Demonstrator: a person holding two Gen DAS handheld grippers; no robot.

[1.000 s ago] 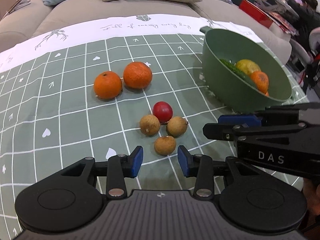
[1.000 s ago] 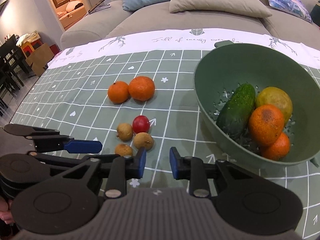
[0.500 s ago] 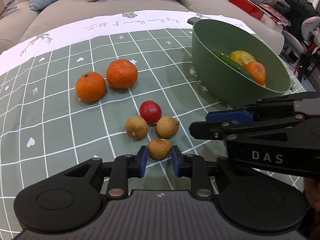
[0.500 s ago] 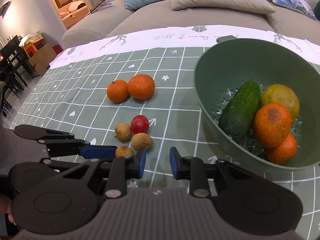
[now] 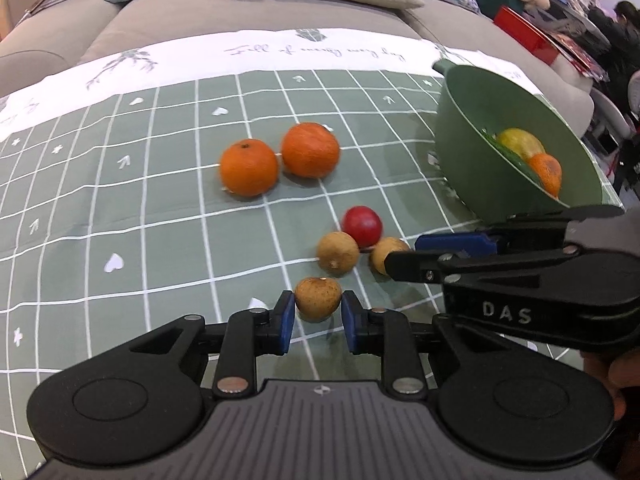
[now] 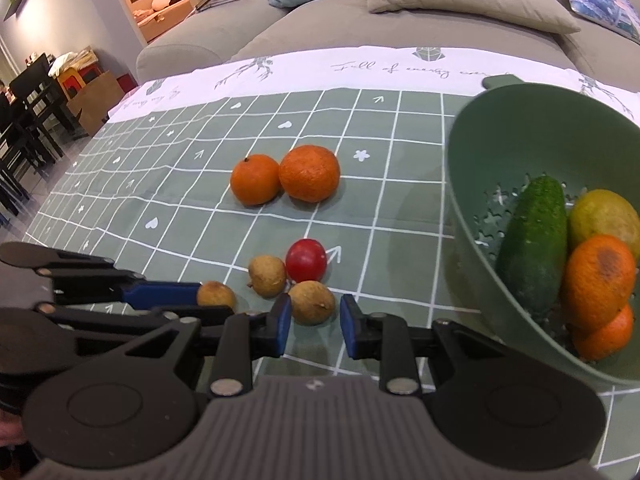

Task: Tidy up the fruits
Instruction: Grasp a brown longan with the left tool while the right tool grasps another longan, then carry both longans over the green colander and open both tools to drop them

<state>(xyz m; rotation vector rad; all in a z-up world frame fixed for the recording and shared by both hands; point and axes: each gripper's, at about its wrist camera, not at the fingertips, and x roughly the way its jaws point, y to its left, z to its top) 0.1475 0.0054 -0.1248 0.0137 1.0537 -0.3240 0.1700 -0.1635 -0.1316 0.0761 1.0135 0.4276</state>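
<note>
Three brown longans and a red cherry tomato (image 5: 362, 226) lie clustered on the green checked tablecloth. My left gripper (image 5: 318, 307) is shut on the nearest longan (image 5: 318, 298), its blue pads touching both sides. My right gripper (image 6: 314, 312) is open, its pads on either side of another longan (image 6: 312, 302) with a gap on the right. The third longan (image 6: 267, 275) lies beside the tomato (image 6: 306, 260). Two oranges (image 5: 249, 167) (image 5: 310, 155) sit farther back. A green colander (image 6: 520, 152) at the right holds a cucumber (image 6: 534, 240), oranges and a yellow fruit.
The tablecloth's (image 5: 120, 216) white printed border runs along the far edge, with a grey sofa (image 6: 320, 20) and cushions behind it. Dark chairs (image 6: 24, 120) stand at the far left of the right wrist view.
My left gripper has moved forward and closed on the nearest longan. My right gripper has advanced so a second longan now sits between its open pads.
</note>
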